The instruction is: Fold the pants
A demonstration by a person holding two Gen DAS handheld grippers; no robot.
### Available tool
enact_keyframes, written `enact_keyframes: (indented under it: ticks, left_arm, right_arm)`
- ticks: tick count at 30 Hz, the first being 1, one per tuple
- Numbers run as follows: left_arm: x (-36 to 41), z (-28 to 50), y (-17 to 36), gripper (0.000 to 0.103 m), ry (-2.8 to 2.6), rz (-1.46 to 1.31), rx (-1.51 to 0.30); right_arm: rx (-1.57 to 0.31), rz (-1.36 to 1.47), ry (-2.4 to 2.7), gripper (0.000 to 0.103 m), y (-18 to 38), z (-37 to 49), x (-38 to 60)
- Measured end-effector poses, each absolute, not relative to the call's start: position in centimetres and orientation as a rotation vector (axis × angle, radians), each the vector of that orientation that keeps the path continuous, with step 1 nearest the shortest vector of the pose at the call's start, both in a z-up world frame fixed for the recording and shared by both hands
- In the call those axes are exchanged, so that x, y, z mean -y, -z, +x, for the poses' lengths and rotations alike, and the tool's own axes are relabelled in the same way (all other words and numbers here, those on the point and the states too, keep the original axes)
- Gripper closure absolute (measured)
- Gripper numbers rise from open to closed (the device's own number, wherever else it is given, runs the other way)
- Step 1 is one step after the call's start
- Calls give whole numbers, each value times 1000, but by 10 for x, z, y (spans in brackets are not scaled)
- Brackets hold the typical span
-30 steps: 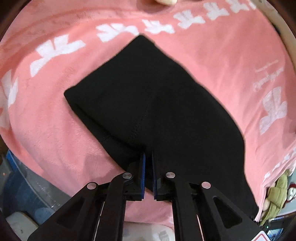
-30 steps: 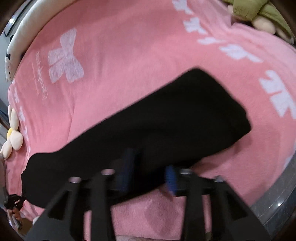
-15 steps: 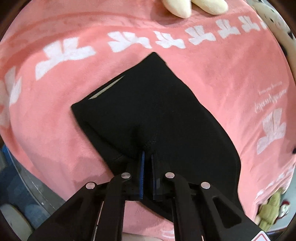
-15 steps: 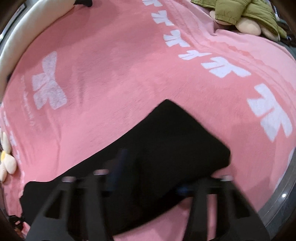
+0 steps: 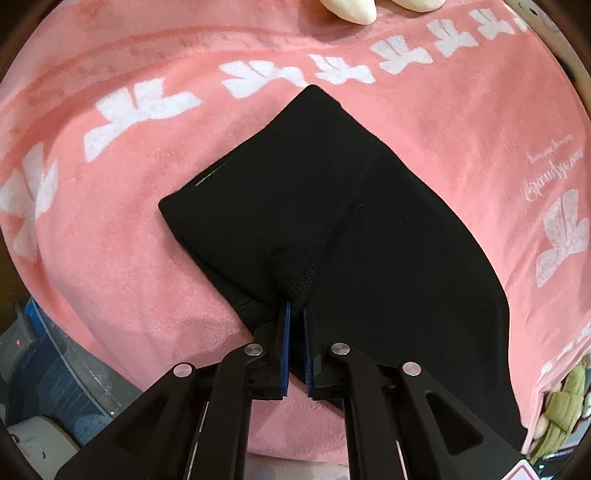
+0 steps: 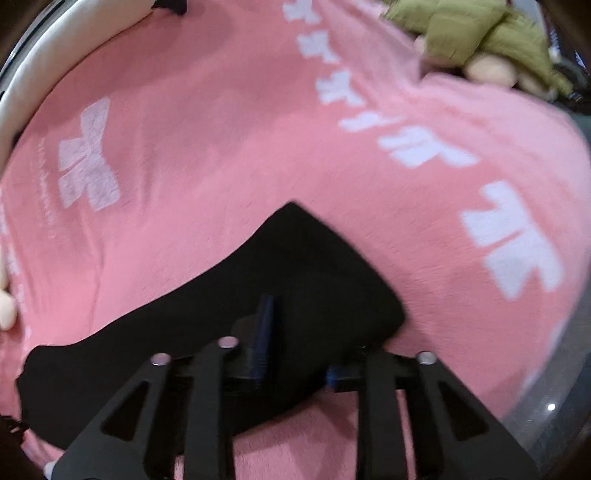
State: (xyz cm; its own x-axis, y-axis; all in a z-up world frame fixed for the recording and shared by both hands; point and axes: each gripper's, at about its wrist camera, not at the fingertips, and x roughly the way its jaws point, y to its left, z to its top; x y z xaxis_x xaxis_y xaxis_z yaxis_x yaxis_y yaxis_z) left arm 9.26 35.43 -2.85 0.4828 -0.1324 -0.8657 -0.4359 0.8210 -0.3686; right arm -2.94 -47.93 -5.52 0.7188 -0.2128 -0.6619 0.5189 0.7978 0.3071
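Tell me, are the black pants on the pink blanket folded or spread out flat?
Folded. The black pants lie doubled lengthwise on the pink blanket, layered edges showing along the near side; no separate legs show.

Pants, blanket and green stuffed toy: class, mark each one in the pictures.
pants [image 5: 369,221], left wrist view, on the flat black cloth beside the stitched seam.
blanket [image 6: 221,129], right wrist view, on a bare pink stretch.
green stuffed toy [image 6: 480,33], right wrist view, on its olive cloth.
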Motion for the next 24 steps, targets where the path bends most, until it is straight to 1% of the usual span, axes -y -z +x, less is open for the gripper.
enact_keyframes:
  ticks: [1,3,8,9,10,11,12,14,18,20,23,24]
  left_arm:
    - [-354,93,28,91,-201,-597,-1069]
    - [-355,92,26,86,-202,-595,-1069]
    - [-364,86,20,81,-182,-678,-1014]
    - [-366,87,19,81,-179,-685,-1012]
    - [-367,88,20,81,-169,-694,-1007]
    - [-369,89,20,88,-160,-703,-1004]
    - [-371,90,20,94,-157,-707,-997]
    - [-373,88,18,97,-146,-721,-979]
    - [-375,61,-9,98,-108,-746,-899]
    - [-377,55,-8,98,-98,-757,-912]
    - [-372,65,30,94,-145,-663,-1055]
    - [-372,65,37,93,-155,-667,-1073]
  right_arm:
    - [-647,481,438,70,51,-32,476]
    - [-648,415,497,69,44,-37,468]
    - [-567,356,509,67,19,-61,431]
    - [-560,367,477,67,17,-63,422]
    - [-554,367,435,63,14,-64,407]
    - [-550,357,416,58,12,-63,396]
    - [-549,342,394,56,11,-62,383]
    - [-555,313,342,55,10,-58,356]
    - [-563,254,252,55,4,-49,312]
    - [-565,247,233,48,4,-46,302]
    - [-600,227,246,46,16,-39,295]
    - [-627,245,257,46,20,-36,298]
